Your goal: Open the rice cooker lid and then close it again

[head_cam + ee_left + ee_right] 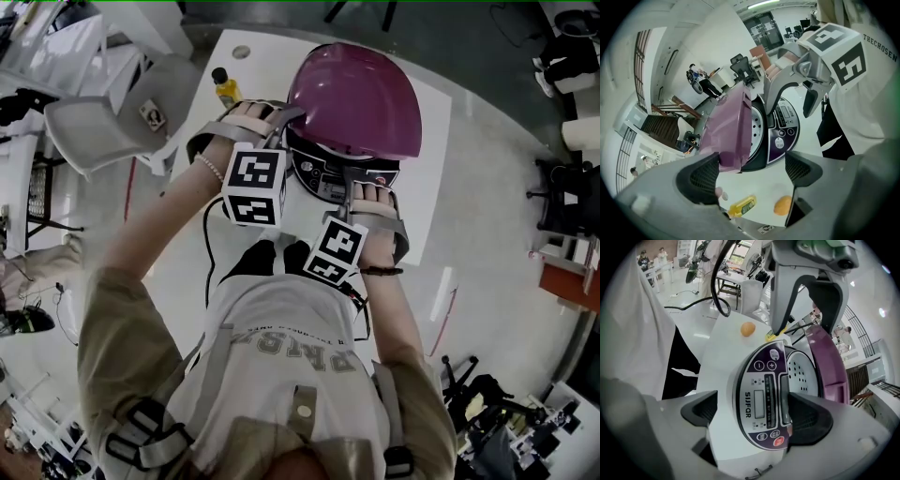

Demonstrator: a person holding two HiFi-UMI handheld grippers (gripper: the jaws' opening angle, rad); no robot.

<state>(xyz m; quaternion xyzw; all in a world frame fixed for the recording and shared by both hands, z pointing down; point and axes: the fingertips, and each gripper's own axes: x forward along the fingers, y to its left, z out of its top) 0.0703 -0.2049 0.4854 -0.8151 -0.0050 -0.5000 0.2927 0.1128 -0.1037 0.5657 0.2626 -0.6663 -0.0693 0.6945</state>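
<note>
We are working at the white table, where the rice cooker is standing with its magenta lid raised. We are holding the left gripper wide, one jaw seemingly brushing the lid's free corner, and the right gripper wide over the control panel, gripping nothing. To close well, we are aiming to push the lid down evenly until its latch catches, sparing the yellow bottle nearby.
</note>
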